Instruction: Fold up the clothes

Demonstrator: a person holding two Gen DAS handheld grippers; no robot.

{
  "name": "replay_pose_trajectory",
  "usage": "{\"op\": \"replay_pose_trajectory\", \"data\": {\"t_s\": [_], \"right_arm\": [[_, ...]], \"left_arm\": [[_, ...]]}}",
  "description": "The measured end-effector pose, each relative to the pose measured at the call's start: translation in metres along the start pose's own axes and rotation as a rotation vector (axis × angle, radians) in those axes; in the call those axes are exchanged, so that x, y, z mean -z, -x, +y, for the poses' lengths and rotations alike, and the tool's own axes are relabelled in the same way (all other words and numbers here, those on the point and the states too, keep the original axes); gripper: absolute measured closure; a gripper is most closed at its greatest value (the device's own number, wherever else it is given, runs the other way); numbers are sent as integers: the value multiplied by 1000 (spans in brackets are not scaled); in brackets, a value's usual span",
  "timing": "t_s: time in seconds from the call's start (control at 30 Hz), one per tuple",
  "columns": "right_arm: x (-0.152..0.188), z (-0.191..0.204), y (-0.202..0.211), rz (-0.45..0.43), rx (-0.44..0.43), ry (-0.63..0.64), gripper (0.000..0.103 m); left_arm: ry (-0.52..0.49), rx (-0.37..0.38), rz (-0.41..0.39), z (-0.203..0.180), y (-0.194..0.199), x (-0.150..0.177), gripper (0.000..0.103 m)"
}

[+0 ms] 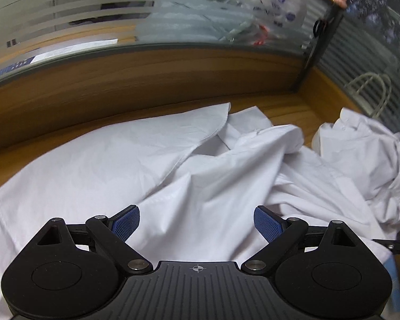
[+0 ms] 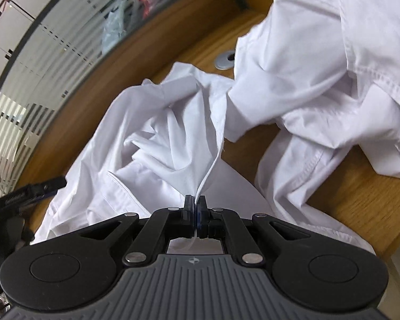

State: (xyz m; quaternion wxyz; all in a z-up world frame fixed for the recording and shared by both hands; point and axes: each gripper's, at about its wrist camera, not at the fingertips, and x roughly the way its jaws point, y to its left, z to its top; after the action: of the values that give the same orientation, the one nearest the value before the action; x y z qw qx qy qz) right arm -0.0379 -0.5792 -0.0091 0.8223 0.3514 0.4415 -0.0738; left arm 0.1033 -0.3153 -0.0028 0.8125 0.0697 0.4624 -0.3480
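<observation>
A white shirt (image 1: 98,165) lies spread and creased across the wooden desk (image 1: 146,80), with its collar towards the far side. My left gripper (image 1: 196,220) hangs just above the shirt's near part, jaws wide open, blue pads (image 1: 126,222) empty. My right gripper (image 2: 195,205) is shut on a hem edge of the white shirt (image 2: 157,133), which rises taut from the pads. The left gripper's tip (image 2: 44,186) shows at the left edge of the right wrist view. A second white garment (image 2: 333,66) is heaped to the right.
Striped frosted glass partitions (image 1: 93,13) wall the desk at the back and the right. A round cable grommet (image 2: 224,61) sits in the desk beyond the shirt. Plastic bags (image 1: 213,21) show behind the glass. A bare strip of desk (image 2: 360,200) lies at the right.
</observation>
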Motion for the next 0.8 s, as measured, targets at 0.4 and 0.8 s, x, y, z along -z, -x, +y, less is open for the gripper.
{"op": "replay_pose_trajectory", "data": {"t_s": [0.4, 0.8], "right_arm": [[-10, -2, -10, 41, 11, 22, 101], [-12, 0, -6, 8, 43, 64, 101]], "left_arm": [[-68, -51, 85, 4, -59, -4, 98], [267, -242, -206, 78, 40, -15, 100]]}}
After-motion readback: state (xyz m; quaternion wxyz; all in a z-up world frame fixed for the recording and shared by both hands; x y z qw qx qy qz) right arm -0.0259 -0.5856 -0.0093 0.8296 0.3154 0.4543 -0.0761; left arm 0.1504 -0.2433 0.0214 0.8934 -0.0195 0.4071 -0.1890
